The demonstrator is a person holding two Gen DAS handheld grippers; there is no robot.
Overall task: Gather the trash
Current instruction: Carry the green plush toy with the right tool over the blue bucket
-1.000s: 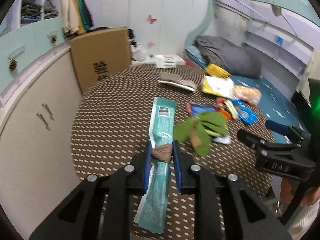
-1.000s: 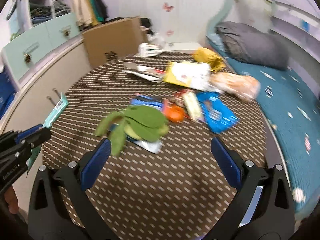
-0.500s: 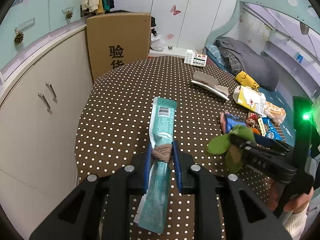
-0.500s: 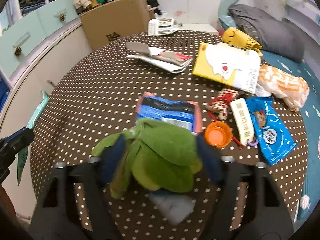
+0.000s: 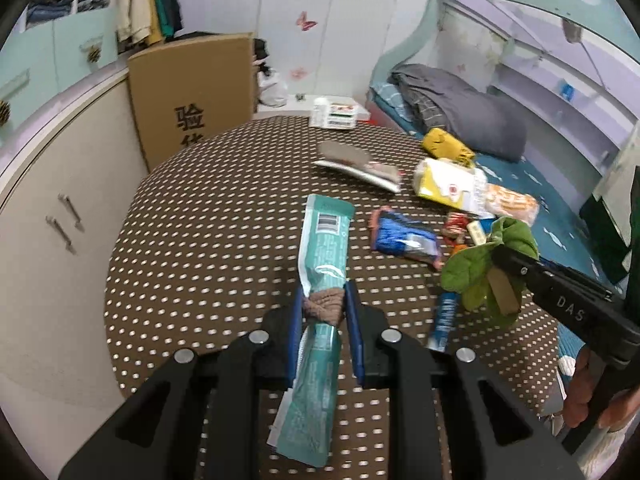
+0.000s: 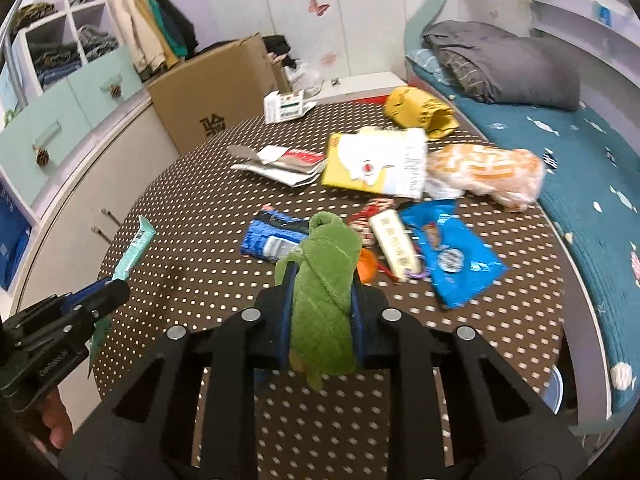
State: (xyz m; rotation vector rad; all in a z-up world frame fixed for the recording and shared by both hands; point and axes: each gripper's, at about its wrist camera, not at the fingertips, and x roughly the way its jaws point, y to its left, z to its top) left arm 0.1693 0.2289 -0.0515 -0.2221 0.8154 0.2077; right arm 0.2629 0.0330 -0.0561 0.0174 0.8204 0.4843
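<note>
My left gripper (image 5: 323,308) is squeezed tight on a long teal plastic wrapper (image 5: 320,280) and a little brown scrunched-up bit (image 5: 325,305) that sits on top of it. The wrapper sticks out past my blue pads (image 5: 296,320) in front, and its other end hangs down behind them. It is up off the round brown table with white dots (image 5: 200,240).

My right gripper (image 6: 322,280) is closing its jaws on a bunch of soft green leaves (image 6: 326,280). The leaves are squashed between the blue pads and fill the gap. From the left camera I can see the same leaves (image 5: 486,264) hanging from that gripper (image 5: 500,260), up above the table, with a tan strip (image 5: 502,290) among them.

More trash lies on the table. A blue crinkly packet (image 6: 270,238) is just in front of the leaves. A small orange round thing (image 6: 368,266) peeks out beside them. Next to it is a white stick-shaped pack (image 6: 394,246), and then a shiny blue snack bag (image 6: 448,256). Farther back is a yellow and white flat bag (image 6: 376,164), touching an orange see-through bag (image 6: 486,172) at the table's edge. A pile of torn paper wrappers (image 6: 280,162) lies to the left of the yellow bag. A crumpled yellow bag (image 6: 420,112) and a small white box (image 6: 286,106) sit at the far side.

A brown cardboard box (image 6: 212,92) stands behind the table, and a bed with a blue cover (image 6: 580,168) is on the right.
</note>
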